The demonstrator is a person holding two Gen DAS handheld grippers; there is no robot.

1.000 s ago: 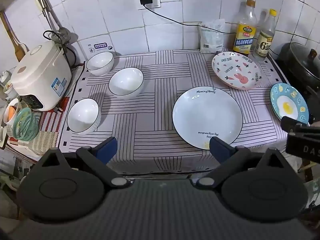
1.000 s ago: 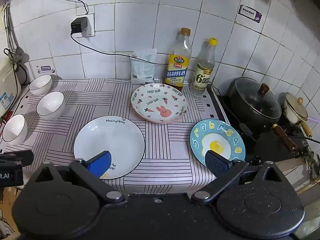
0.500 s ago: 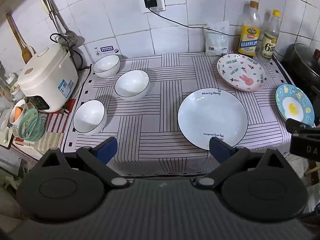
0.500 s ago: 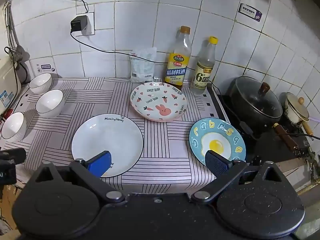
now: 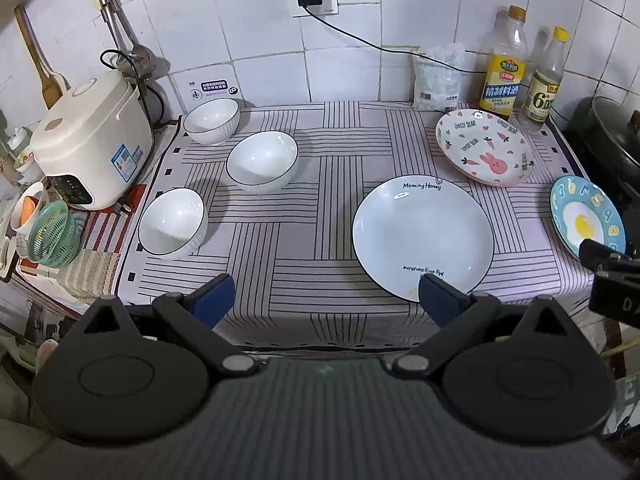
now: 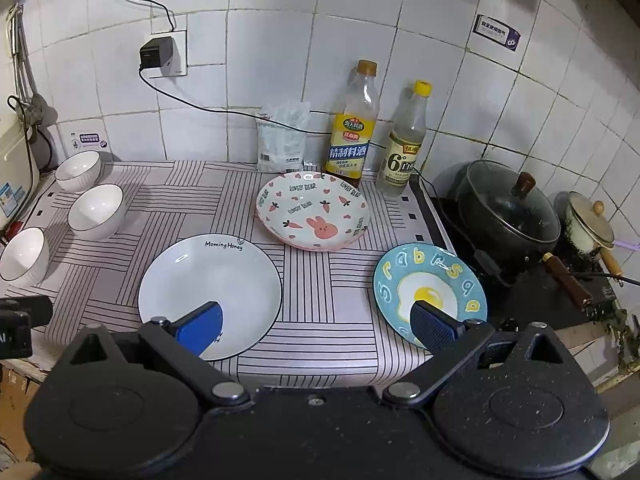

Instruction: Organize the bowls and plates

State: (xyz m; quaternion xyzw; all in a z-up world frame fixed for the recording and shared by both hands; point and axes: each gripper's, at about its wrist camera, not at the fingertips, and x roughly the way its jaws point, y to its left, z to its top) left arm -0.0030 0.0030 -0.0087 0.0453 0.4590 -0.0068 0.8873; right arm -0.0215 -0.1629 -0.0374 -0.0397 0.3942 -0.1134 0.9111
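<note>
Three white bowls stand apart on the striped cloth's left side: near (image 5: pixel 173 221), middle (image 5: pixel 262 161), far (image 5: pixel 212 120). A large white plate (image 5: pixel 422 236) lies at centre right, a pink rabbit plate (image 5: pixel 485 152) behind it, a blue egg plate (image 5: pixel 586 218) at the right edge. My left gripper (image 5: pixel 325 300) hovers open above the cloth's front edge, empty. In the right wrist view the white plate (image 6: pixel 210 294), rabbit plate (image 6: pixel 312 210) and egg plate (image 6: pixel 430 284) show, and my right gripper (image 6: pixel 318 326) is open between white and egg plates, holding nothing.
A rice cooker (image 5: pixel 90 144) and a green basket (image 5: pixel 52 234) crowd the left. Two bottles (image 6: pixel 352 124) and a bag (image 6: pixel 282 138) line the tiled wall. A lidded pot (image 6: pixel 508 212) and small enamel pot (image 6: pixel 588 226) sit on the stove at right.
Both views have shifted slightly; the left gripper drew back and upward a little, so the bowls and plates sit lower in frame. Nothing on the cloth has moved.
</note>
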